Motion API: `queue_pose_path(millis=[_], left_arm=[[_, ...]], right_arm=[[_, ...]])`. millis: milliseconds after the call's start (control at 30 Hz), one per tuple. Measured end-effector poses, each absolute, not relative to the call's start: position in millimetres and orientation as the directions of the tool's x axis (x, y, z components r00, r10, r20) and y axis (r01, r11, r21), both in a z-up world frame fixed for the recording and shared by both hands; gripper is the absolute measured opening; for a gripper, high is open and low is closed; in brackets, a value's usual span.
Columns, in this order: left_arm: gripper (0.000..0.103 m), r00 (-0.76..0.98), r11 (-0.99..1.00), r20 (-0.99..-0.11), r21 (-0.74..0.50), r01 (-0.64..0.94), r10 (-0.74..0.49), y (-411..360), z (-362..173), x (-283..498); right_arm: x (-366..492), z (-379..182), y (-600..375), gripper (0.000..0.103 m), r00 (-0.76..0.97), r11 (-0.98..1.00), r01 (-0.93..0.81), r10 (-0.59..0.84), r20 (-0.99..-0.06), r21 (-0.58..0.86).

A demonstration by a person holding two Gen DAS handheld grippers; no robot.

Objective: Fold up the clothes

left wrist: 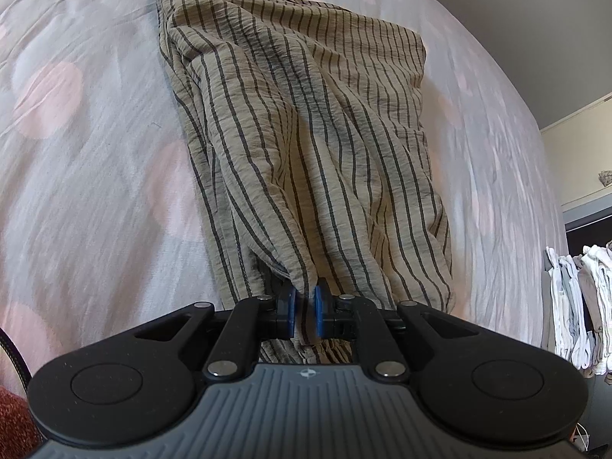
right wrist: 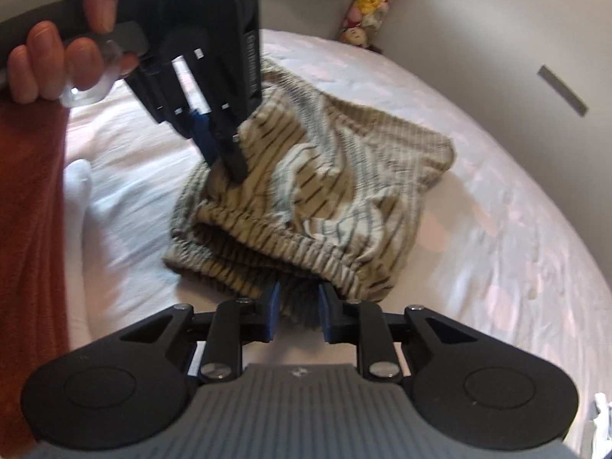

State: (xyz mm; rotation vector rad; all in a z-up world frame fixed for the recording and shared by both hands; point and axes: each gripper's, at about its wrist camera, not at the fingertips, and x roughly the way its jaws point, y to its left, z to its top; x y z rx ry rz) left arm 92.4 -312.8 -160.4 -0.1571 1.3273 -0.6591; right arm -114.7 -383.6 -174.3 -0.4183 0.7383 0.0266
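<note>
Striped tan garment (left wrist: 306, 134) lies bunched on the bed (left wrist: 95, 191), which has a pale sheet with pink dots.

My left tool (left wrist: 305, 311) is clamped on a gathered fold of the fabric near its elastic edge; its 2 blue pads (left wrist: 291, 311) pinch the cloth between them. From the right wrist view the left tool (right wrist: 220, 153) comes down onto the garment (right wrist: 344, 191), held by my left hand (right wrist: 65, 38).

My right tool (right wrist: 297, 311) has its jaws apart, straddling the elastic waistband (right wrist: 267, 237); fabric sits between the pads but isn't pinched.

Stack of folded whites (left wrist: 577, 306) at far right.
</note>
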Motion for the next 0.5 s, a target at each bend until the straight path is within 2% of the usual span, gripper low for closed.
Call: queue_pose_path(millis=[67, 133, 500], left_arm=[[0.008, 0.091, 0.809, -0.844, -0.467, 0.356, -0.528, -313.4, -160.6, 92.3], [0.008, 0.092, 0.81, -0.846, -0.465, 0.357, -0.526, -313.1, -160.4, 92.2], [0.008, 0.066, 0.8, -0.841, -0.484, 0.353, -0.538, -311.5, -158.7, 94.6]], right_arm=[[-115.9, -172.1, -384.3, 0.041, 0.759, 0.916, -0.145, -0.14, -0.636, -0.374], [-116.7, -170.3, -383.9, 0.045, 0.768, 0.912, -0.127, -0.159, -0.62, -0.391], [-116.1, -170.1, -382.9, 0.043, 0.765, 0.901, -0.125, -0.18, -0.619, -0.416]])
